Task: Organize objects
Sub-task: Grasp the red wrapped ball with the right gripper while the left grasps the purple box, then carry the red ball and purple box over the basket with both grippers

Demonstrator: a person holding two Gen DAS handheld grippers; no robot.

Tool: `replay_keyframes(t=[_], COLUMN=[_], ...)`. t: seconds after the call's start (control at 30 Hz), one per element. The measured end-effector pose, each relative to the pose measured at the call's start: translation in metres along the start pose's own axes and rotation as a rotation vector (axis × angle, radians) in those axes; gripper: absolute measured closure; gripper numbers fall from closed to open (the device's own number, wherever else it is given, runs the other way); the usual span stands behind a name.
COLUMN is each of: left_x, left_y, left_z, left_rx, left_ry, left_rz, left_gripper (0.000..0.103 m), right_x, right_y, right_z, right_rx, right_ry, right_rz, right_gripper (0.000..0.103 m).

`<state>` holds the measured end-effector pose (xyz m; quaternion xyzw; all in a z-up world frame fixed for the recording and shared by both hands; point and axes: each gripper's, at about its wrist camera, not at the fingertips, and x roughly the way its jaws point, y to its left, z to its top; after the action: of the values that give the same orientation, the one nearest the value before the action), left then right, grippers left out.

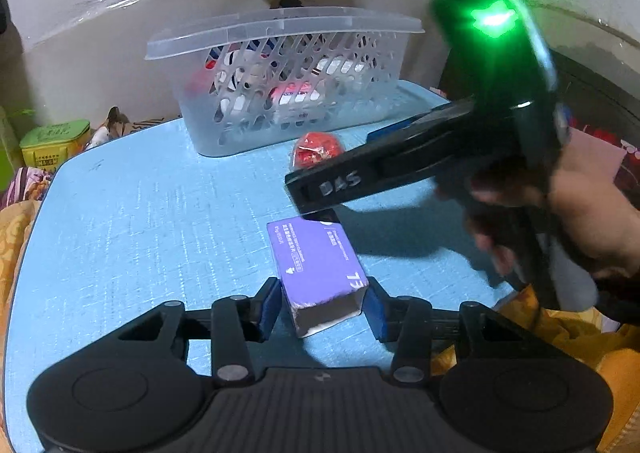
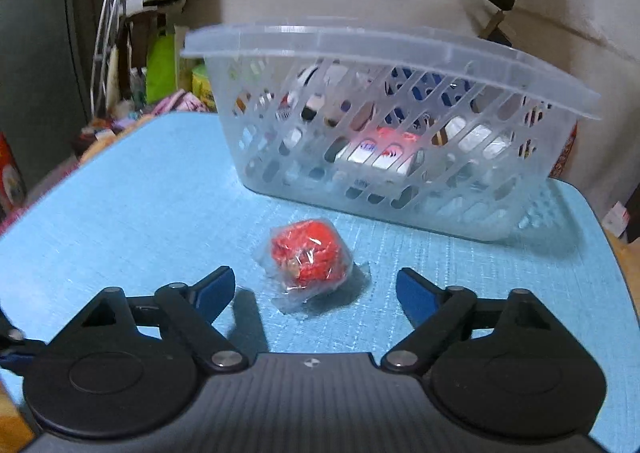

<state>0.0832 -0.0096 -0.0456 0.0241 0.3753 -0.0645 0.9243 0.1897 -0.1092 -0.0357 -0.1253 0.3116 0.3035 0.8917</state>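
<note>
On the blue table [image 1: 120, 237], 2 items were left outside the clear lattice basket [image 1: 288, 85]. The purple box [image 1: 318, 269] was bracketed by the left gripper [image 1: 322, 309]; its pads were seen at the box's sides, but contact could not be confirmed. The right gripper [image 2: 316, 289] was spread wide, holding nothing, its jaws flanking the wrapped red item [image 2: 306, 257], which lay just before the basket. A square, centred closure was judged best, since crinkled wrap could slip. Open surface was available leftward; the basket rim [image 2: 360, 41] would need clearing from above, and the table's right edge was near.
</note>
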Motion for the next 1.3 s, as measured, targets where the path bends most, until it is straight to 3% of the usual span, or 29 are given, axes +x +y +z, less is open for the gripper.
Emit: replay_keyframes(t=[0.1, 0.2, 0.23, 0.3, 0.37, 0.67, 1.03, 1.3], left_x=[0.005, 0.007, 0.006, 0.007, 0.008, 0.01, 0.012, 0.015], left_y=[0.0, -0.002, -0.002, -0.003, -0.003, -0.004, 0.001, 0.001], left_z=[-0.001, 0.0, -0.002, -0.003, -0.003, -0.002, -0.002, -0.001], left_rx=[0.014, 0.012, 0.011, 0.011, 0.006, 0.002, -0.014, -0.027], left_ry=[-0.001, -0.003, -0.006, -0.012, -0.016, -0.025, -0.024, -0.029], left_rz=[0.02, 0.013, 0.012, 0.019, 0.022, 0.037, 0.043, 0.05], left_gripper=[0.034, 0.031, 0.03, 0.029, 0.029, 0.029, 0.024, 0.023], right_x=[0.003, 0.007, 0.007, 0.006, 0.004, -0.017, -0.093, -0.097], right_y=[0.0, -0.001, -0.002, -0.006, -0.005, -0.019, -0.036, -0.055], right_z=[0.002, 0.003, 0.003, 0.003, 0.003, -0.011, -0.062, -0.067], right_rx=[0.004, 0.001, 0.011, 0.021, 0.018, -0.012, -0.014, 0.036], right_ry=[-0.003, -0.012, -0.016, -0.023, -0.025, -0.008, 0.003, 0.01], right_rz=[-0.016, -0.04, -0.032, -0.008, 0.007, -0.008, -0.035, -0.07], right_gripper=[0.015, 0.02, 0.024, 0.042, 0.05, 0.052, 0.052, 0.05])
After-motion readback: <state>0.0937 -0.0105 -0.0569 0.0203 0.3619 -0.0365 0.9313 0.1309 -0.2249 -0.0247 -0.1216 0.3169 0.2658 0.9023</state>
